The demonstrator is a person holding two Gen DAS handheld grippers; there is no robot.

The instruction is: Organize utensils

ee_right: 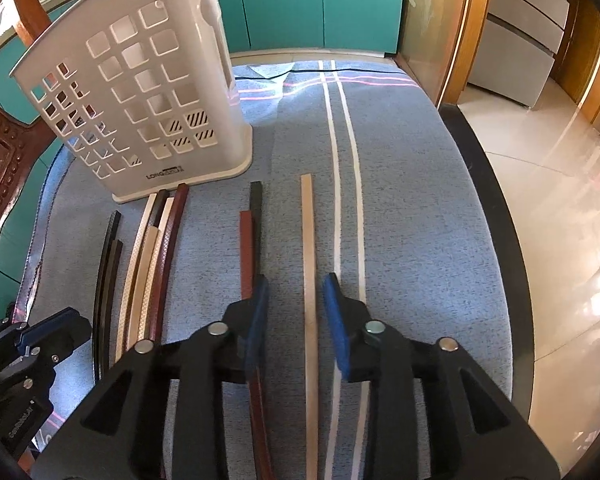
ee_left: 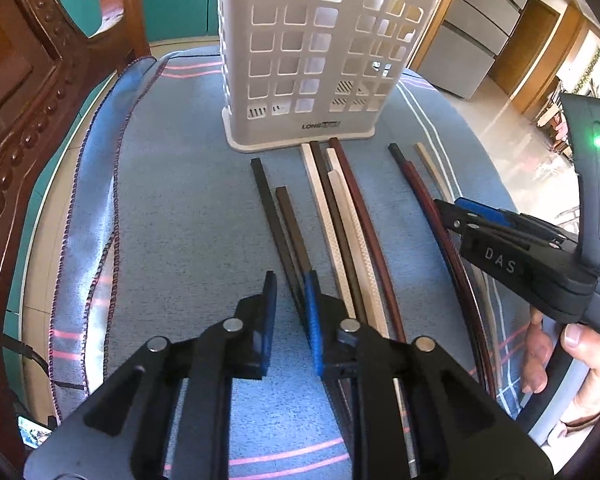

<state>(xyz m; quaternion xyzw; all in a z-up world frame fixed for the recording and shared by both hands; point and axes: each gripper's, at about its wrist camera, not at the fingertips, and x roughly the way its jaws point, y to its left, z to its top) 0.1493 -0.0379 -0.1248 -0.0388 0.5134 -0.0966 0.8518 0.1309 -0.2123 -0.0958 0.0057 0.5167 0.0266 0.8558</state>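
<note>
Several chopsticks lie lengthwise on a blue cloth (ee_left: 180, 200) in front of a white perforated utensil holder (ee_left: 308, 56), also in the right wrist view (ee_right: 148, 104). In the left wrist view there is a dark pair (ee_left: 276, 216), a middle bunch of cream and brown sticks (ee_left: 340, 208) and a right group (ee_left: 416, 184). My left gripper (ee_left: 290, 284) is open and empty, low over the cloth by the dark pair. My right gripper (ee_right: 296, 284) is open, its fingers either side of a light wooden chopstick (ee_right: 309, 264); a red-brown stick (ee_right: 246, 256) lies by its left finger.
A carved wooden chair (ee_left: 32, 92) stands at the left. The table edge (ee_right: 496, 216) drops to a shiny tiled floor (ee_right: 560, 200) on the right. Teal cabinets (ee_right: 316, 4) stand behind. The right gripper also shows in the left wrist view (ee_left: 444, 204).
</note>
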